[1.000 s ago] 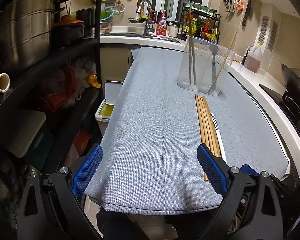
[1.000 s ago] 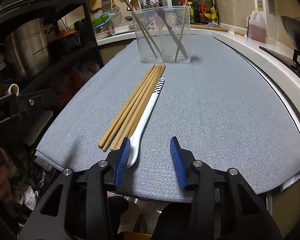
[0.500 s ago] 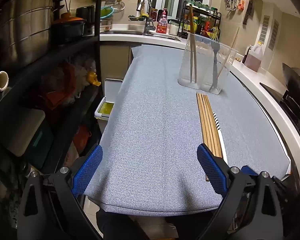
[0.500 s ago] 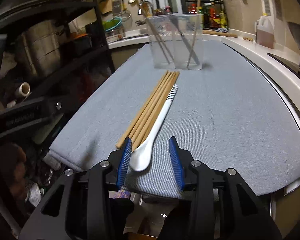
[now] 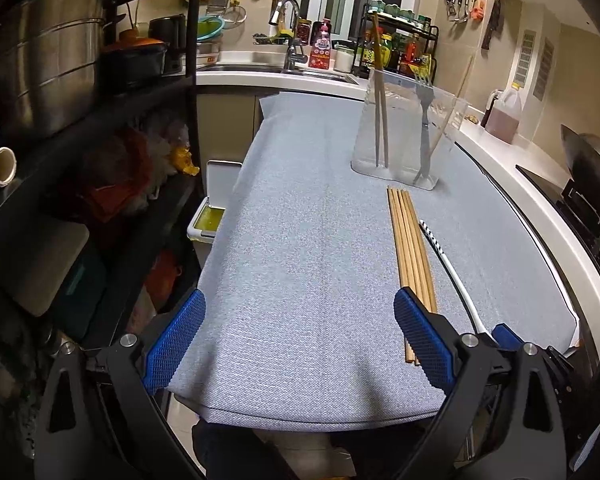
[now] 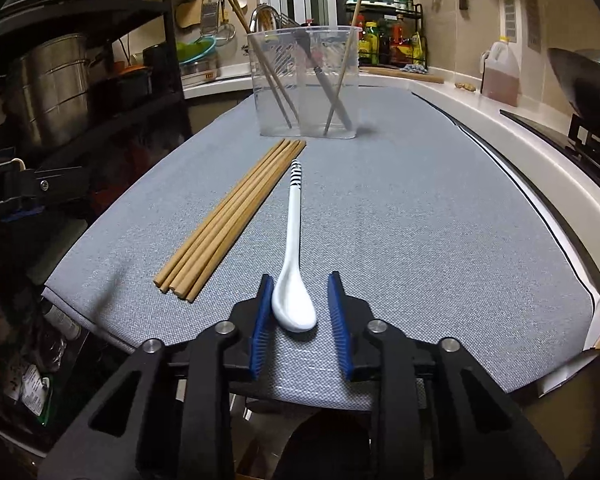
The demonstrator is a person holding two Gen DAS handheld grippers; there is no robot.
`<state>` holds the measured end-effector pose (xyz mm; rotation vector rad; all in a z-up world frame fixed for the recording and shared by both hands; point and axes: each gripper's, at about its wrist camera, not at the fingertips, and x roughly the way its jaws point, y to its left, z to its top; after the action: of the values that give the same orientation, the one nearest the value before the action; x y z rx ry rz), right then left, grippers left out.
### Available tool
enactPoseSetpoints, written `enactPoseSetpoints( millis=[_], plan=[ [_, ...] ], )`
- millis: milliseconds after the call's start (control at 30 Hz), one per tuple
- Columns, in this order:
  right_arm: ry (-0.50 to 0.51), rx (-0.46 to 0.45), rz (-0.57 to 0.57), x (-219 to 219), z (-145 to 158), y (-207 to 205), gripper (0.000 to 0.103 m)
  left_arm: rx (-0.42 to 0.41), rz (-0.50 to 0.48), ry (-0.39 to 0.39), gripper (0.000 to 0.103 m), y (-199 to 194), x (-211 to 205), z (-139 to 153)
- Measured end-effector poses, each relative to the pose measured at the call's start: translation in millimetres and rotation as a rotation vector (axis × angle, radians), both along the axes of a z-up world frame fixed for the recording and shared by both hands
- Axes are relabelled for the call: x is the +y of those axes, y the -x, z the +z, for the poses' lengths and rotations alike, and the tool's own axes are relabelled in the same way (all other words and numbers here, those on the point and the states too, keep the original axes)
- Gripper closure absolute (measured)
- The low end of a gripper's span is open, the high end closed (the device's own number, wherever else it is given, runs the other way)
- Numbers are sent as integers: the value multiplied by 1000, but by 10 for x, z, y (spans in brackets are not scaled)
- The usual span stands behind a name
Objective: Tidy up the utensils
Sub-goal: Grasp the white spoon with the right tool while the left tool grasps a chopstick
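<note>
The right gripper [image 6: 300, 304] is closing its jaws around the bowl of the white spoon [image 6: 293, 276], which is lying on the grey cloth of the worktop [image 6: 420, 240]. The left pad is touching the bowl's edge, while the right pad is standing just clear of it, so the spoon is sitting between the jaws without being clamped. The spoon's striped handle is pointing toward 12 o'clock, at the clear container [image 6: 306, 82] well beyond it. A bundle of wooden chopsticks [image 6: 232, 220] is lying just beside the spoon at 10 o'clock, angled toward the container. Chopsticks and a dark fork are leaning inside that container. The left gripper [image 5: 300, 340] is hovering with jaws wide and nothing between them, over the near edge of the cloth.
</note>
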<state>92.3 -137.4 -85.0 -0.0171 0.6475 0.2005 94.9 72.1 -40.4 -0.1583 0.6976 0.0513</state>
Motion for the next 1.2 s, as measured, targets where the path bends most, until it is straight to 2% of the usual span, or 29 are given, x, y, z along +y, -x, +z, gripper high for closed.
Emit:
enactPoseSetpoints(
  millis=[167,467,733,1000,1067,1100,1133,1200],
  plan=[
    [6,-33,9,-61,-28,31,81,5,-43,-4,11,-15,-138,-78],
    [-20,-37,3,-169,-22,2,81,38,-112,-9,11,-84,-372,-279],
    [-43,-36,7,-212,-28,-20,81,76,-101,-31,12,-179,-390,-440],
    [-33,-63,12,-211,-67,-17,80,30,-131,-87,12,-182,-456,-475],
    [-4,-84,15,-187,-82,1,74,5,-143,-132,14,-160,-509,-489],
    [12,-93,6,-179,-85,14,63,-3,-152,-125,18,-149,-513,-491],
    [24,-102,-9,-190,-91,23,59,-9,-152,-121,19,-142,-514,-490],
    [25,-105,-11,-228,-82,17,59,-24,-160,-120,24,-121,-523,-490]
  ],
)
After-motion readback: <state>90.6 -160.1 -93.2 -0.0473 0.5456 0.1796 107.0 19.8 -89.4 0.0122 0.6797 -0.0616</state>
